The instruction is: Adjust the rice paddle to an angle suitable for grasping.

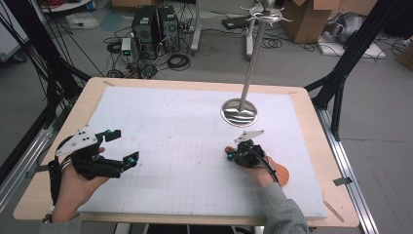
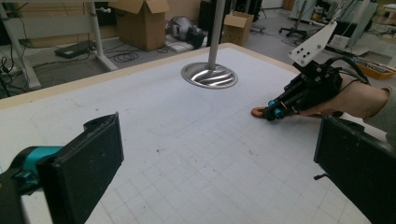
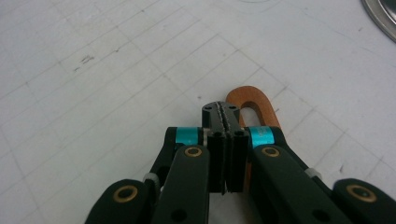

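Right of centre on the desk (image 1: 83, 113), found right gripper (image 3: 225, 112) jaws clenched at orange paddle (image 3: 247, 90)'s far-left loop, blade trailing near-right; left gripper (image 1: 122, 146) released, farther.

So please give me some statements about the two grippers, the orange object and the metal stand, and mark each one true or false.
1. The left gripper has its jaws wide apart with nothing between them. True.
2. The right gripper has its jaws open wide. False: they are pressed together, at the looped handle of the orange utensil.
3. The orange utensil hangs from the metal stand. False: it lies flat on the white mat.
4. The stand's round base sits on the mat, beyond the right gripper. True.
5. The left gripper touches the stand. False: it is far from it, at the mat's left side.
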The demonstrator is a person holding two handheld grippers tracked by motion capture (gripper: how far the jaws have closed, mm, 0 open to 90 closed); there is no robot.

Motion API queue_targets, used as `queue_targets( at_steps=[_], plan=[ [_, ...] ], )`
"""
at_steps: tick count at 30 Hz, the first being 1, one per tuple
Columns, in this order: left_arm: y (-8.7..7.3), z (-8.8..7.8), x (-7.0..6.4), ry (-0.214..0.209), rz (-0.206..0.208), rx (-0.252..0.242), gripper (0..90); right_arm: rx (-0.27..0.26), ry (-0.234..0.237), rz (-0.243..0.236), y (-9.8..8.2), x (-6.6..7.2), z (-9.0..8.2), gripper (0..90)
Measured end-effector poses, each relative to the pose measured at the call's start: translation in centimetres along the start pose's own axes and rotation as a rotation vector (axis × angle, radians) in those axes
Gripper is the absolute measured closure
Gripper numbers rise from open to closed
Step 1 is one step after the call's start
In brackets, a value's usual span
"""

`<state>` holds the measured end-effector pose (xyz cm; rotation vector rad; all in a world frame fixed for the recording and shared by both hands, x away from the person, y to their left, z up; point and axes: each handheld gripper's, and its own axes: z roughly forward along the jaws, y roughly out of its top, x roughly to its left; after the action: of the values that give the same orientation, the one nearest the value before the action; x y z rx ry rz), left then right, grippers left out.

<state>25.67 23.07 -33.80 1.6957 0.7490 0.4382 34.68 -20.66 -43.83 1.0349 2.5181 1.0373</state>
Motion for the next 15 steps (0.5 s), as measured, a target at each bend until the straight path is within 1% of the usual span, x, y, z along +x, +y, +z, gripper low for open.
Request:
queue_targets(
  at_steps=[3, 5, 6, 7, 9, 11, 15],
  plan=[
    [0.0, -0.1, 0.1, 0.003, 0.002, 0.000, 1.9, -0.004, -0.021, 0.013, 0.0, -0.3, 0.0, 89.5],
    [0.0, 0.0, 0.0, 0.001, -0.001, 0.000, 1.9, -0.006, -0.021, 0.013, -0.1, -0.4, 0.0, 89.5],
    [0.0, 0.0, 0.0, 0.001, -0.001, 0.001, 1.9, -0.010, -0.037, 0.022, -0.1, -0.6, 0.0, 89.5],
    [-0.1, 0.0, 0.0, 0.003, 0.000, 0.001, 1.9, -0.013, -0.046, 0.020, -0.1, -0.7, 0.0, 89.5],
    [-0.1, 0.0, -0.1, -0.001, -0.001, 0.002, 1.9, -0.010, -0.048, 0.026, 0.0, -0.9, 0.0, 89.5],
    [-0.1, 0.1, -0.1, 0.000, 0.000, 0.004, 1.9, -0.001, -0.078, 0.022, 0.1, -1.1, 0.0, 89.5],
    [-0.1, 0.1, 0.0, 0.001, -0.001, 0.005, 1.9, 0.009, -0.104, 0.029, 0.2, -1.7, -0.1, 89.5]
  ],
)
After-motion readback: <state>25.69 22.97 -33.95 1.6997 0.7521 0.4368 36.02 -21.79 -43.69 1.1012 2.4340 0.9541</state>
